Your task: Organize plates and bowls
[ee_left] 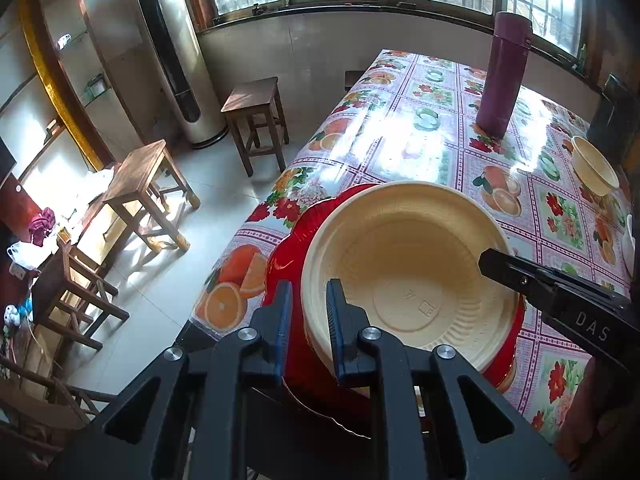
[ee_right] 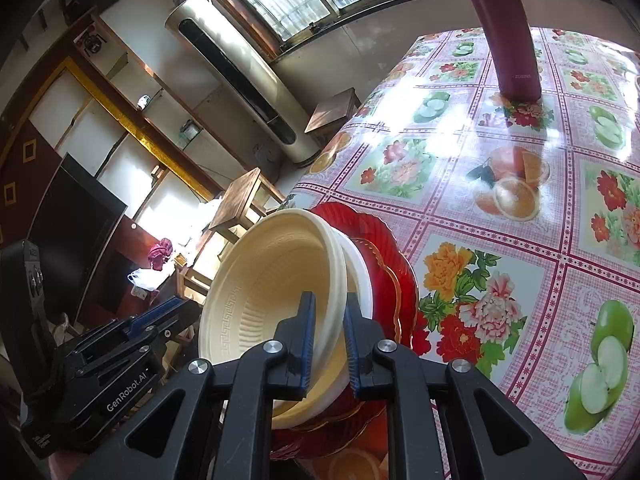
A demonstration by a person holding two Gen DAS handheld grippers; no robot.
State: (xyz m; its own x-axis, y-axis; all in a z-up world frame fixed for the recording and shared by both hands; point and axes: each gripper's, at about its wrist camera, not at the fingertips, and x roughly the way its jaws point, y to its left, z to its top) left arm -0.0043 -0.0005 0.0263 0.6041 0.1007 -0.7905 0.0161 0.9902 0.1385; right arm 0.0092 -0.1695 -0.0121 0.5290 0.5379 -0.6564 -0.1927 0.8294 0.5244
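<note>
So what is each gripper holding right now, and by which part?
Both hold the cream bowl by its rim: the left gripper pinches the near-left edge, the right gripper the opposite edge, above the red plates.

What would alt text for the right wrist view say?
The right gripper is shut on the rim of a cream bowl, which sits tilted on red plates at the edge of a table with a flowered cloth. The left gripper is at lower left; a purple flask stands behind.
</note>
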